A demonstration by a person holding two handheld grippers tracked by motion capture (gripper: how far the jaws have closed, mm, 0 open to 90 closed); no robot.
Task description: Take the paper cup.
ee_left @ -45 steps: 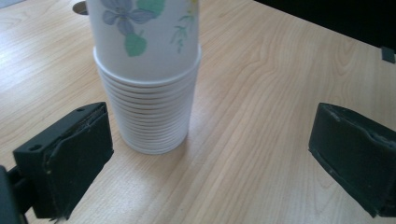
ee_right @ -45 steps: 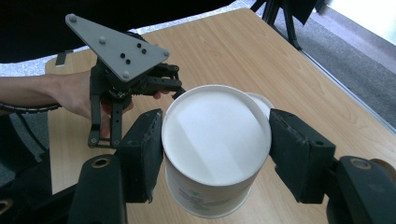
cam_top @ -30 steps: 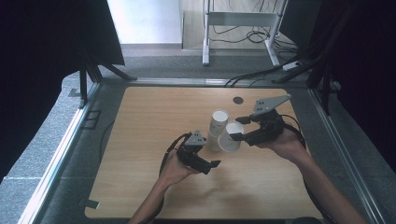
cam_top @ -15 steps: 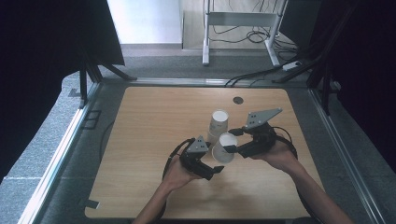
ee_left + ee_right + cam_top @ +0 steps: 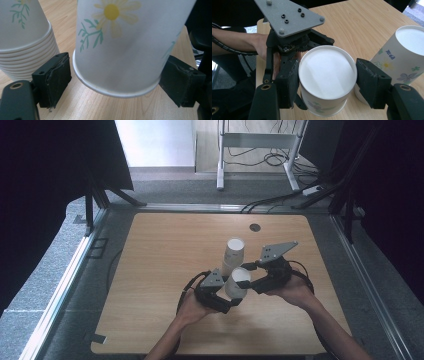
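Paper cup (image 5: 325, 82): clamped upside down by right gripper (image 5: 327, 82) for handover; left gripper (image 5: 113, 85) jaws, lately closing, not yet pressing its rim.

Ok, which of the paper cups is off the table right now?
The single upside-down cup held between the right gripper's pads; the left gripper brackets its rim. The stacked cups behind it stand on the table.

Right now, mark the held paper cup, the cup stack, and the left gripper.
held paper cup (image 5: 327, 72): right gripper view, its white base.
cup stack (image 5: 233, 254): high view, side wall.
left gripper (image 5: 115, 75): left gripper view, between its jaws.
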